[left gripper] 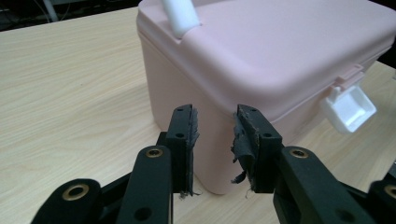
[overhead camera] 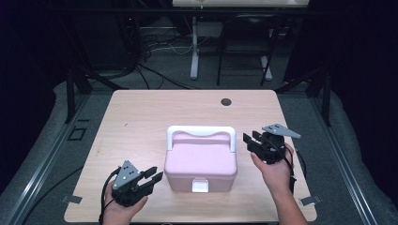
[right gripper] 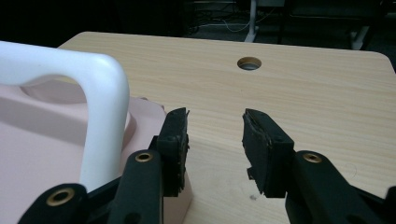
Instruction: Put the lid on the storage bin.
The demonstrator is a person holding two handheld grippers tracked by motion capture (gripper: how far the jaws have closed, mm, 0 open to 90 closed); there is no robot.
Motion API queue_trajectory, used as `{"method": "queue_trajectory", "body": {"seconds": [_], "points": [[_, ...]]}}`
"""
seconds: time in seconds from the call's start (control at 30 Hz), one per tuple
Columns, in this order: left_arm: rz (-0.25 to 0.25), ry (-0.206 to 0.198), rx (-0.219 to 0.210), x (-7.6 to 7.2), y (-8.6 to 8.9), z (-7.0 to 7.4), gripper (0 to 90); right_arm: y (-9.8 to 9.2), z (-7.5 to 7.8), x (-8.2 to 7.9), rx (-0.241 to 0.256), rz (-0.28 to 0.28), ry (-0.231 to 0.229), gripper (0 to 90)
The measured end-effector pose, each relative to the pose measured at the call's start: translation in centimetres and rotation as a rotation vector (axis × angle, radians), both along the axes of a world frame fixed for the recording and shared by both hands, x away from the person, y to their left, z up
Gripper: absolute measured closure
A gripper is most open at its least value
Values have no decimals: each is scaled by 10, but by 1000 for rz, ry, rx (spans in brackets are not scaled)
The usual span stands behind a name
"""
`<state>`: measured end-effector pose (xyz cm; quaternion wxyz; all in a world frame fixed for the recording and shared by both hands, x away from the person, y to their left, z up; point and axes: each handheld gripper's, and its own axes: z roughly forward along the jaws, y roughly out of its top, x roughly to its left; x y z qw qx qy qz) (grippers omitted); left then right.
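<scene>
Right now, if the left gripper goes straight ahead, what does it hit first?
The pink box. The left gripper is open and aimed at the box's near corner, below the lid and left of the white latch. The gap looks small, though depth is hard to judge.

A dim lab: a bare wooden table (overhead camera: pixel 141 122) fenced by black frame struts (overhead camera: pixel 70 89), loose cables (overhead camera: pixel 155 47) behind.
</scene>
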<state>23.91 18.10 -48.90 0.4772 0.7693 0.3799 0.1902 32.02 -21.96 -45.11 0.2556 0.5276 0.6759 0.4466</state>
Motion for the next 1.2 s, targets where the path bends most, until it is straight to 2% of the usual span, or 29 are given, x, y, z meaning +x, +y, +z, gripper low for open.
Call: {"method": "queue_trajectory", "body": {"seconds": [0.03, 0.1, 0.4, 0.5, 1.0, 1.2], "points": [[11, -1, -5, 1, 1, -1, 664, 0, 0, 0, 6, -4, -13, 600], [21, 4, -4, 4, 4, -3, 656, 0, 1, 0, 3, 2, -2, 598], [70, 13, -9, 16, 12, -10, 634, 0, 2, -1, 18, 0, -22, 595], [81, 18, -8, 19, 15, -12, 628, 0, 2, -1, 15, 8, -13, 595], [110, 53, -7, 28, 24, -24, 607, 4, 4, -2, 11, 30, -8, 594], [117, 65, -4, 30, 25, -29, 599, 7, 4, -3, 29, 41, -24, 593]]}}
